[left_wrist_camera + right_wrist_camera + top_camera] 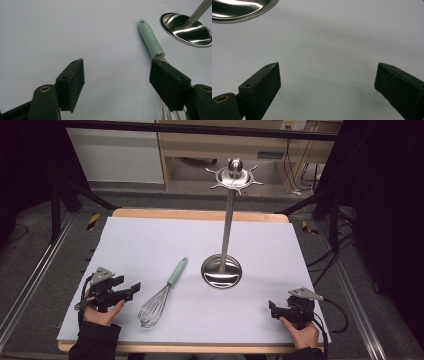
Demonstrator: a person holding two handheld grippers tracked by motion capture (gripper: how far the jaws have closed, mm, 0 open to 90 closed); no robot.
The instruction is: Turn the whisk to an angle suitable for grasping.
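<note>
A whisk (161, 296) with a mint-green handle (150, 38) lies on the white mat, wire head toward the person. Right of it stands a steel utensil stand (221, 271): a round base (186, 30), a tall pole and a hooked crown (235, 175) with nothing hanging from it. My left gripper (131, 288) rests at the mat's front left, open and empty, pointing at the whisk. Its right jaw partly covers the whisk's wires in the left gripper view (117, 65). My right gripper (272, 309) sits at the front right, open and empty (328, 67), with the base's rim (239, 10) at its upper left.
The white mat (150, 245) covers a wooden table (200, 214). Black frame rails run along both sides, and cables lie on the floor at the right. A wooden cabinet stands behind the table.
</note>
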